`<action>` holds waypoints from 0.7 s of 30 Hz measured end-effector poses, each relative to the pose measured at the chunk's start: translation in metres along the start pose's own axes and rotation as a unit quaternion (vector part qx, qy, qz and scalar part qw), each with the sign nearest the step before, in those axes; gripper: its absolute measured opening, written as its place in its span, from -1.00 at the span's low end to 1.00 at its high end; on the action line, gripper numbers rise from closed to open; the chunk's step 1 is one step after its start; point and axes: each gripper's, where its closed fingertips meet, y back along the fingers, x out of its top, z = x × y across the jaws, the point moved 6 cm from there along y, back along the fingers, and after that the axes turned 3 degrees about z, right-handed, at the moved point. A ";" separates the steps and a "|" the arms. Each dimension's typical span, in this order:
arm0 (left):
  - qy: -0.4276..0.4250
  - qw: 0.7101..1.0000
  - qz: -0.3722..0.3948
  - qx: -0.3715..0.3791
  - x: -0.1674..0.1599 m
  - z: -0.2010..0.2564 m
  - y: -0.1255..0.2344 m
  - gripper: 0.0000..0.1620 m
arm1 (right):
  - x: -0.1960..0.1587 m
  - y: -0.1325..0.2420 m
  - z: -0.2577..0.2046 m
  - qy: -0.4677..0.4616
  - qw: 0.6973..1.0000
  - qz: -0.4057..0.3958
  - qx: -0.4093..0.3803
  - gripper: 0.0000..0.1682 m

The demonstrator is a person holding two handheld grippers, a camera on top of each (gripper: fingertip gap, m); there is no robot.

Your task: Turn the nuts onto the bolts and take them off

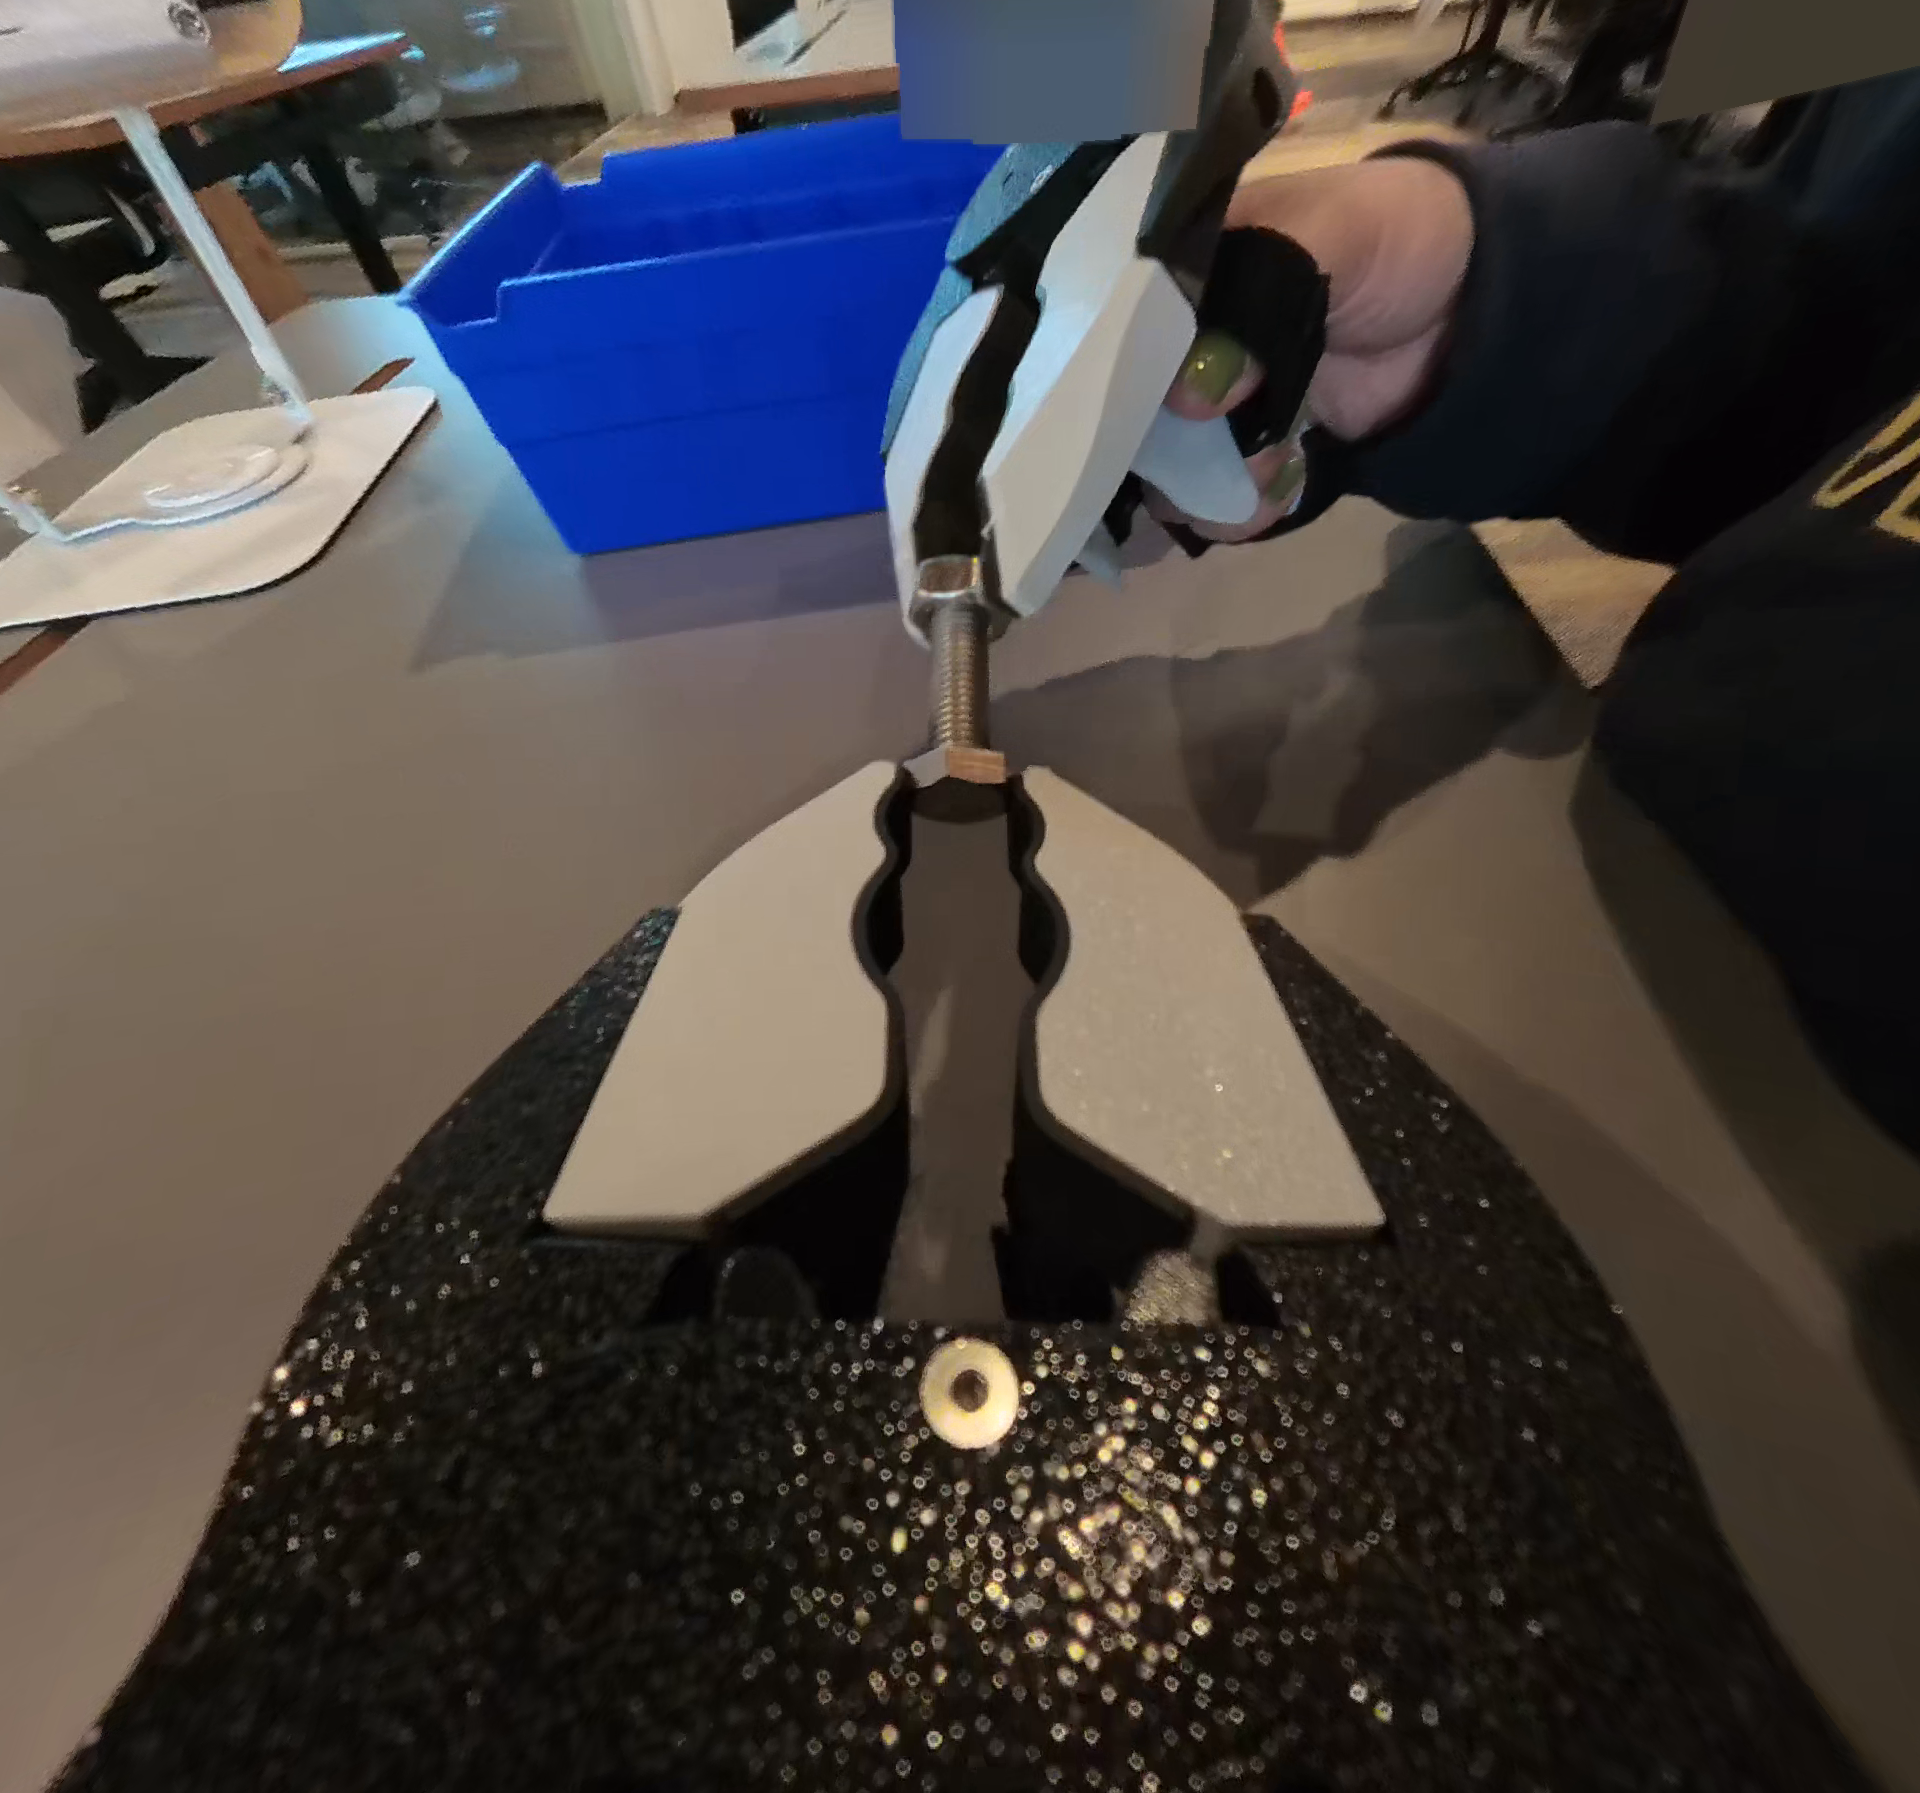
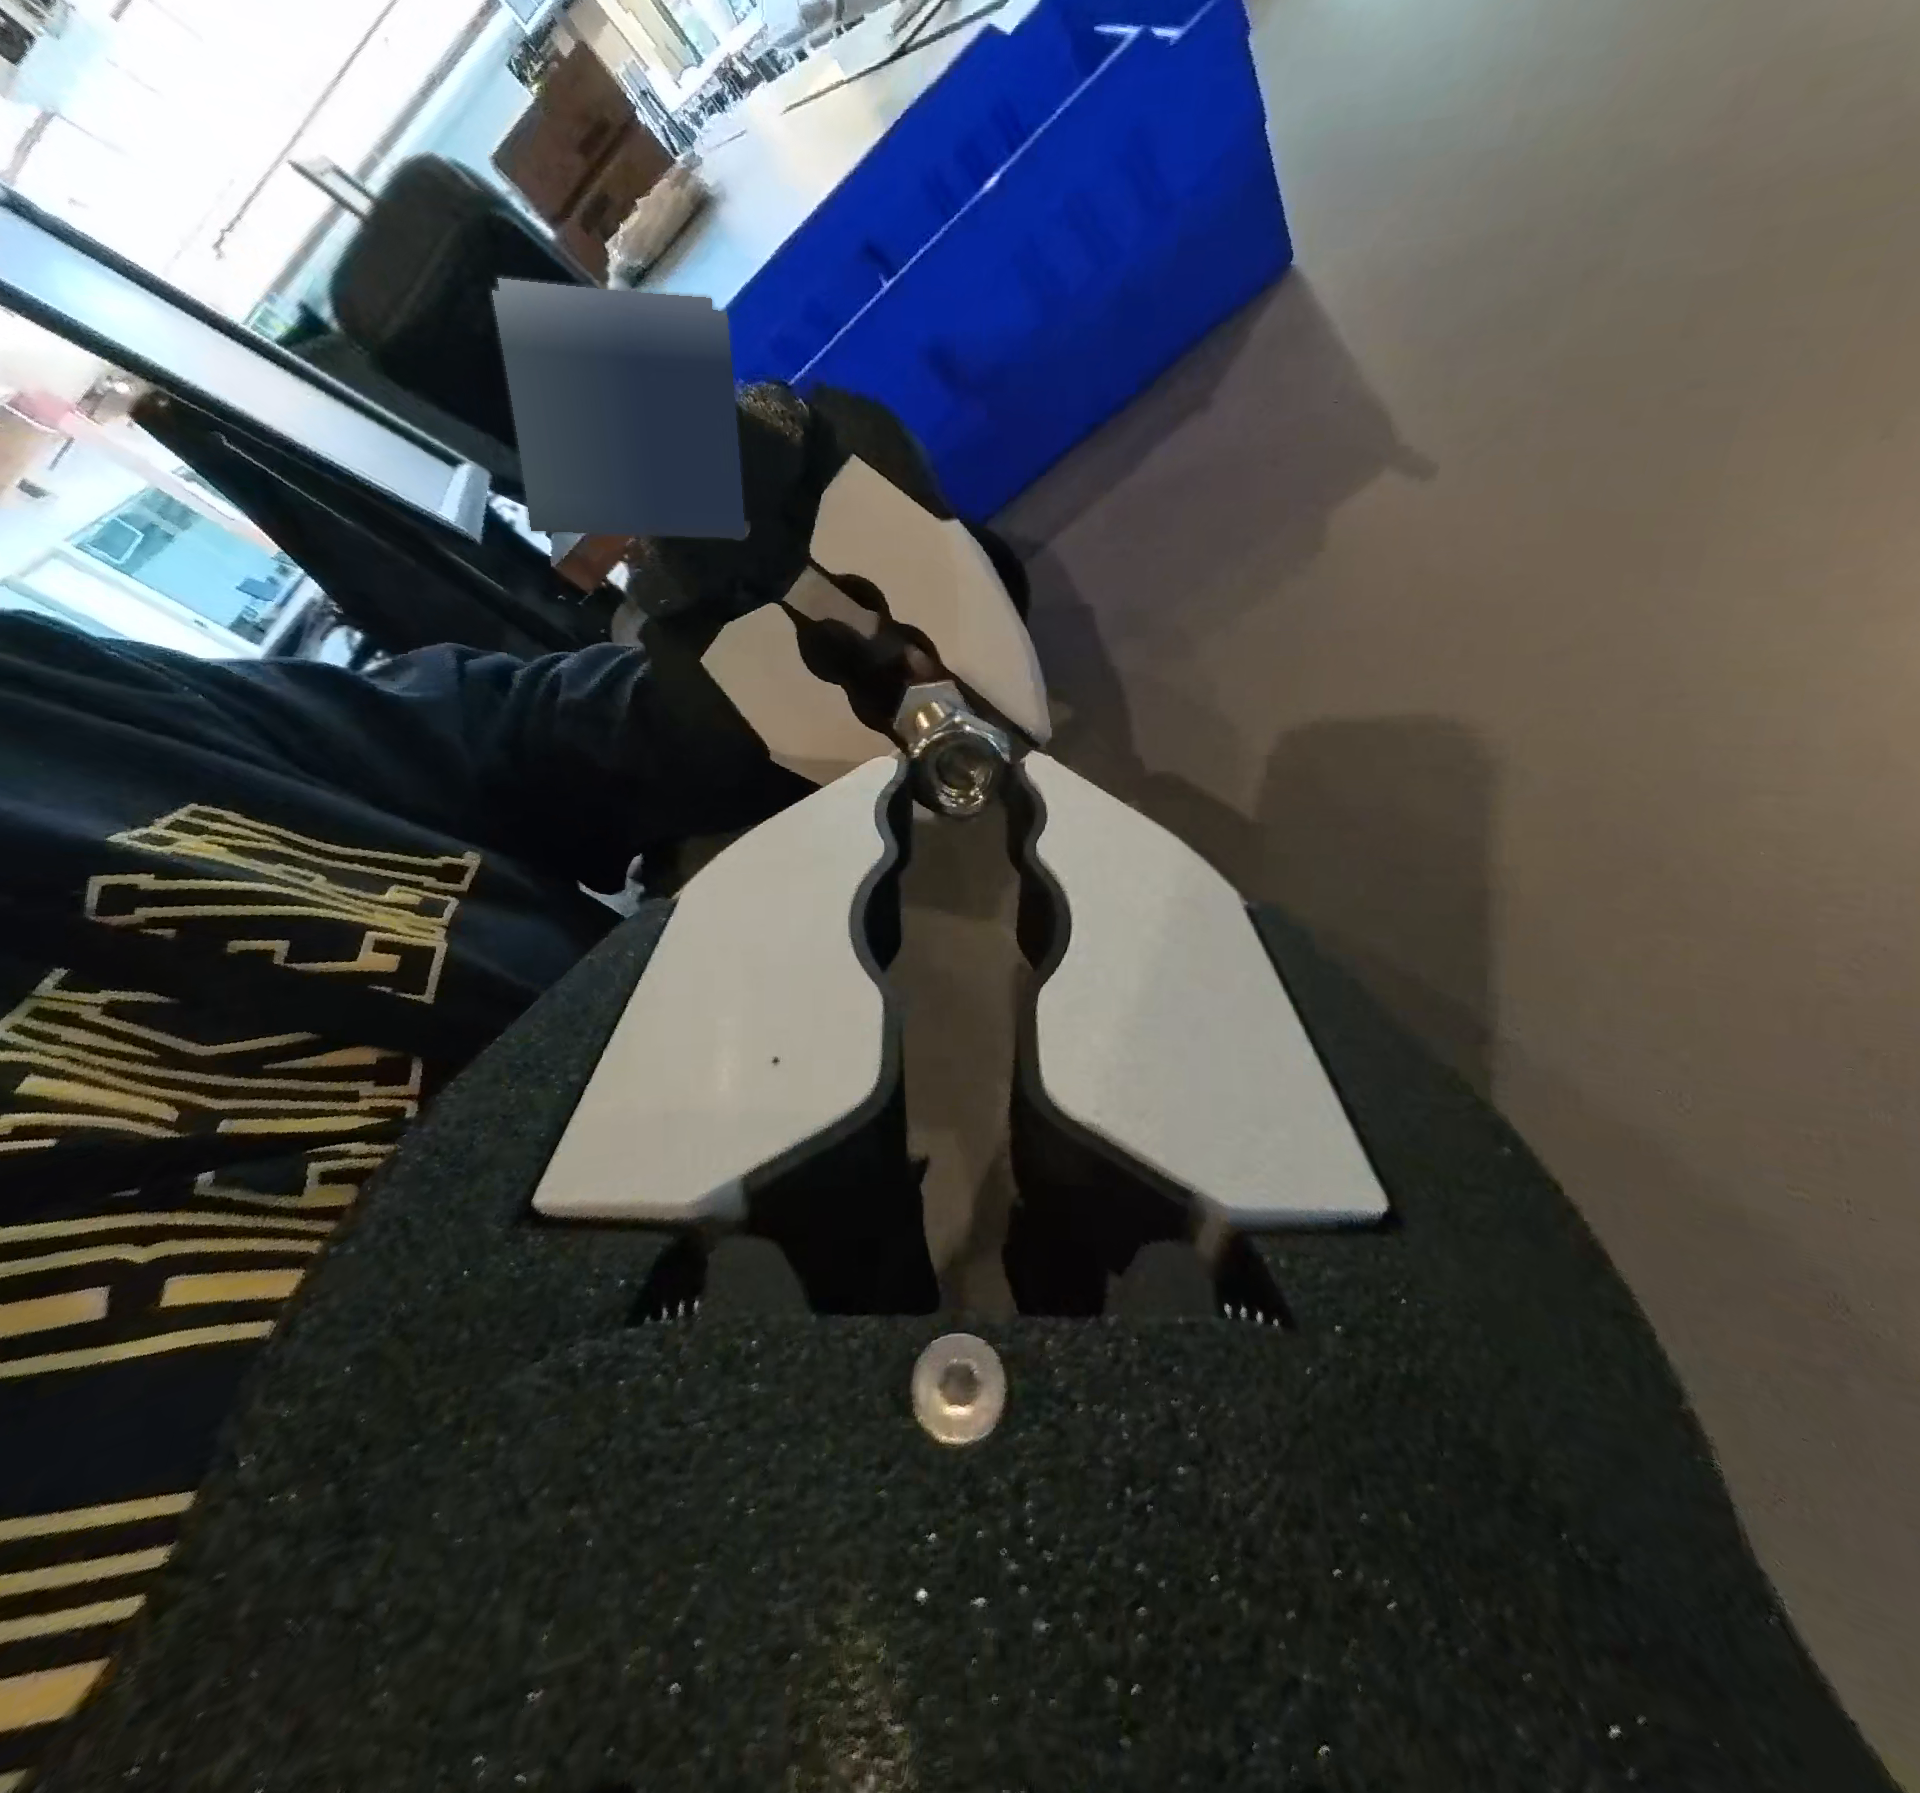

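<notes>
A steel bolt (image 1: 954,678) stands tilted above the grey table (image 1: 312,860). My left gripper (image 1: 956,779) is shut on the bolt's hex head (image 1: 961,764) at the lower end. My right gripper (image 1: 961,585) comes in from the upper right and is shut on a steel nut (image 1: 948,588) at the top of the threads. In the right wrist view, my right gripper (image 2: 956,787) clamps the nut (image 2: 954,769) end-on, with the bolt tip showing in its hole. The left gripper (image 2: 961,704) is just behind it, its white fingers (image 2: 935,569) pointing toward me.
A blue plastic bin (image 1: 707,372) stands on the table behind the bolt and also shows in the right wrist view (image 2: 1039,216). A white mat with a clear stand (image 1: 208,486) lies at the far left. A person's hand (image 1: 1371,309) and dark sleeve fill the right. Only a small space, under 4 cm, lies between the two pairs of fingers.
</notes>
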 end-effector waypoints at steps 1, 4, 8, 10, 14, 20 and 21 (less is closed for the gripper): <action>-0.001 1.000 0.002 -0.001 0.000 0.000 0.000 -0.79 | 0.000 0.000 -0.002 0.005 1.000 -0.003 -0.001 -0.80; -0.005 1.000 0.008 -0.010 0.001 0.004 -0.002 -0.79 | 0.001 -0.001 -0.004 0.002 1.000 -0.008 0.009 -0.73; -0.002 1.000 0.012 -0.018 0.001 0.005 -0.002 -0.79 | 0.002 -0.001 -0.006 0.011 1.000 -0.013 0.004 -0.77; 0.002 1.000 0.016 -0.020 0.002 0.006 -0.002 -0.79 | 0.002 -0.001 -0.007 0.016 1.000 -0.012 0.003 -0.77; -0.019 1.000 0.017 0.000 0.004 0.006 -0.002 -0.79 | 0.003 -0.002 -0.008 0.009 1.000 -0.009 -0.002 -0.77; -0.158 0.981 -0.028 0.110 0.008 0.009 -0.002 -0.79 | 0.001 -0.004 -0.005 -0.059 0.998 0.022 -0.002 -0.78; -0.149 0.982 -0.024 0.109 0.009 0.009 -0.002 -0.79 | 0.001 -0.003 -0.005 -0.068 0.997 0.028 0.008 -0.78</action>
